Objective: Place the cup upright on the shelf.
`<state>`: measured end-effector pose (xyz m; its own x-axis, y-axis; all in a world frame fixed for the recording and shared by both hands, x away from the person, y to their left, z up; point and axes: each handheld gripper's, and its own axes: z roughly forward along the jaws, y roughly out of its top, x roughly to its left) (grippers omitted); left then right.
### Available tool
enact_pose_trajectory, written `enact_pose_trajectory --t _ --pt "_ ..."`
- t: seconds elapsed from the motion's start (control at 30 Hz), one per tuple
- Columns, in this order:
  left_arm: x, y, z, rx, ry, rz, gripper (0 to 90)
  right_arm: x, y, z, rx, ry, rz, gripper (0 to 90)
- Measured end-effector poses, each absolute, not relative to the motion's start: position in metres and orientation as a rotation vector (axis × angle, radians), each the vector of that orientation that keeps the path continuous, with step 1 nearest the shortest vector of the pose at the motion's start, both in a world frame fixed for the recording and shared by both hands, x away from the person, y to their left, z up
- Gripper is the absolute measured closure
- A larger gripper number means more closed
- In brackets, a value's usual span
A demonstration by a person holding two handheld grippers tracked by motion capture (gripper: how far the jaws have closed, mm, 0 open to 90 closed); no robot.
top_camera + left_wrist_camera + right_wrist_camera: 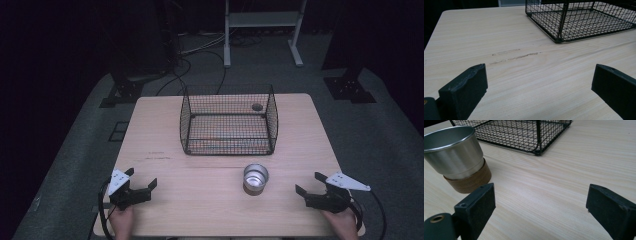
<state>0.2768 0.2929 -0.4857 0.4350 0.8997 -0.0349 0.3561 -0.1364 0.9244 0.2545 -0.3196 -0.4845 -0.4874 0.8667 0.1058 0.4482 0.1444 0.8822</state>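
Note:
A black wire basket stands at the table's middle, toward the far side, its near corner in the left gripper view. A shiny metal cup with a brown cork base sits upright in front of it, right of centre. My left gripper rests open near the front left edge and points toward the basket, its jaws wide apart over bare wood. My right gripper rests open near the front right edge. Between its jaws is only tabletop, with the cup ahead to the left and the basket behind it.
A faint dark scuff marks the wood left of the basket. A small dark round spot shows through the mesh at the basket's far right. On the floor beyond the table are cables, a white frame and black stands.

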Motion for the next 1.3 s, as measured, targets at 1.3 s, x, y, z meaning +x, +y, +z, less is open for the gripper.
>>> enact_pose_trajectory --t 1.3 --pt "0.275 0.293 -0.486 1.704 1.09 0.696 0.0 0.246 -0.282 -0.475 1.092 2.097 1.311 8.0"
